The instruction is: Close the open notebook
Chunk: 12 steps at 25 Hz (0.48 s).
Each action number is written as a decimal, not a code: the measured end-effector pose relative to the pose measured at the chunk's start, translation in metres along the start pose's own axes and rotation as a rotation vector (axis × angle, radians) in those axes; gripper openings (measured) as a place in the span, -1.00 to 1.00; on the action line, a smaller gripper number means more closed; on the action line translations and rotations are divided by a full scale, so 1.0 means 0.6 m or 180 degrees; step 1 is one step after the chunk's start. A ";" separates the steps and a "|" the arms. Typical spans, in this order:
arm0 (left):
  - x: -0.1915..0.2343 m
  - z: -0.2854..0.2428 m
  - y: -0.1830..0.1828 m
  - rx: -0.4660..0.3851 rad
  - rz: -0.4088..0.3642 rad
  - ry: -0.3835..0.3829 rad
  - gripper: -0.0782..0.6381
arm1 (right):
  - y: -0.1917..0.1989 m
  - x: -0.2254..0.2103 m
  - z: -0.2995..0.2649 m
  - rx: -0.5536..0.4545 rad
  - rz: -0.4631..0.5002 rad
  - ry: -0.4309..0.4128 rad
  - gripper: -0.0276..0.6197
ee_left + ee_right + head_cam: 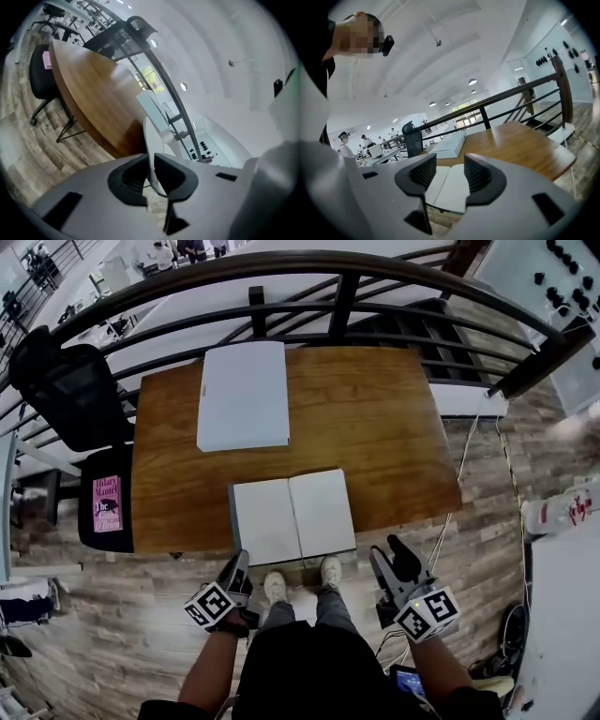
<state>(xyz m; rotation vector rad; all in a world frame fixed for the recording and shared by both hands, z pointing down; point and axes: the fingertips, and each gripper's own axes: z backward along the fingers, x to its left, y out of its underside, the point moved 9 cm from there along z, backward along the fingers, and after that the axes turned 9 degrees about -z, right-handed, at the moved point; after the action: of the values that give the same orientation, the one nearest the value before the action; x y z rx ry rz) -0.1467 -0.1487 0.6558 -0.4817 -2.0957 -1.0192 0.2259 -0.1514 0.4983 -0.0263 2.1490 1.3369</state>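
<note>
Notebook [293,515]: lying open and flat at near edge of table [384,427], ahead of both grippers and touching neither. Sitting roughly midway between them, with the left page toward the left gripper [236,565] and the right page toward the right gripper [392,555].

Left gripper: hanging off the table's near edge, just short of the notebook's near left corner. Pointing toward table, slightly downward. Jaws drawn almost together, leaving only a thin slit, clamping nothing.

Right gripper: hovering off the same edge, near the right page's corner but apart from it. Jaws standing about half apart, pads bare, gripping nothing. White pages showing beyond the gap in the right gripper view.

Notebook's look: showing two blank white pages, with the centre crease running away from the person. Dark cover edge peeking out along the left side. Near edge appearing to jut slightly past the table's edge.

Also noting: closed white slab [244,396] lying farther back on the table, well apart from notebook.
</note>
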 end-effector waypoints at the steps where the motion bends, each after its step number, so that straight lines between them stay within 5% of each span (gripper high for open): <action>1: -0.008 0.002 -0.002 -0.0009 -0.0104 0.0001 -0.65 | -0.004 -0.002 0.000 0.0005 0.0006 -0.0028 -0.35; 12: -0.139 -0.003 -0.034 -0.0026 -0.1001 0.0442 -0.65 | -0.029 -0.006 -0.008 -0.0059 0.0031 -0.0264 -0.36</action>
<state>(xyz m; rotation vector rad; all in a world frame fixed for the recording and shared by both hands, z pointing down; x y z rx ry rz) -0.1037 -0.1639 0.5829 -0.0804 -2.0820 -1.2019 0.2321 -0.1646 0.4876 0.0317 2.0703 1.3401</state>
